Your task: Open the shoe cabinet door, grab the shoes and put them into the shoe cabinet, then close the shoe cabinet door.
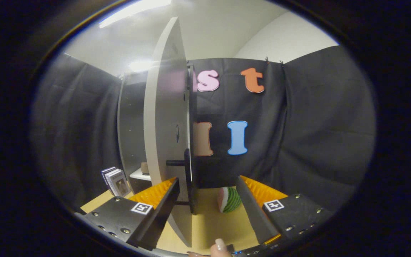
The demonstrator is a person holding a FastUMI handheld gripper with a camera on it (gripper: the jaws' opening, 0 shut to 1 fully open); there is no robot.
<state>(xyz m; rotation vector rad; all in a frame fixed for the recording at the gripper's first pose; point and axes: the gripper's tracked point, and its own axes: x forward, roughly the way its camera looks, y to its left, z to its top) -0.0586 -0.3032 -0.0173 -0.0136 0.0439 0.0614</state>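
Gripper view has my claw (pixel 205 210) spread wide, holding nothing, with the shoe cabinet door (pixel 164 135) standing edge-on just ahead of the left finger. That door is swung open toward me; its dark handle (pixel 188 178) sits on the near edge, between the fingers but closer to the left one, and I cannot tell whether the left finger touches the panel. Beyond the door, further left, I see the dark cabinet body (pixel 132 125) and a pale shelf (pixel 139 175) inside it. No shoes are anywhere ahead of the claw. A watermelon-patterned toy (pixel 229 200) lies on the counter (pixel 212 221) just inside the right finger, and a small stack of books (pixel 114 181) stands beyond the left finger. A fingertip (pixel 220 245) shows at the base of the claw.

My judgement: the door is open, the shoes come next. The risk is swinging the claw away while the left finger is this close to the door, which could knock it shut or snag the handle. A sweep to the right could also roll the toy off the counter.
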